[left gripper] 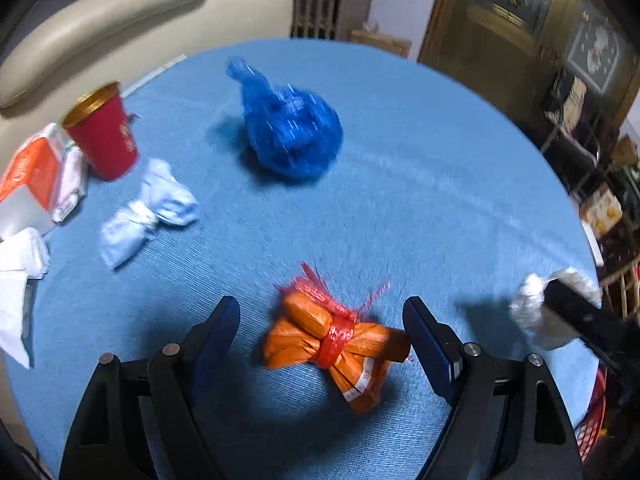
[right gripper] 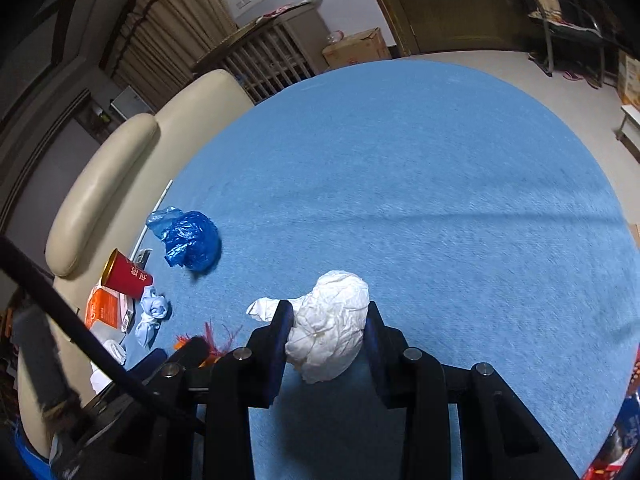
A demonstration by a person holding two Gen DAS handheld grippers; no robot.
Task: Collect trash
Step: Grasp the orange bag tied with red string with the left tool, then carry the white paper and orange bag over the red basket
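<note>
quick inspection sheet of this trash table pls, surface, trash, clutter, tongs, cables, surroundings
surface: round table with blue cloth cover
job's things: orange bundle tied in red net; blue bag; pale blue wad; white wad
clutter: red cup upright; orange carton; white tissues
grippers: left tongs open around the orange bundle; right tongs shut on the white wad
cables: black cable near the left tongs
surroundings: cream sofa; cardboard box

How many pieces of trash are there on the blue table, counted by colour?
Blue: 1, the dark blue knotted plastic bag
Light blue: 1, the pale blue tied bundle
Orange: 1, the orange packet bundle tied with red netting
White: 1, the crumpled white paper ball
Total: 4
</note>
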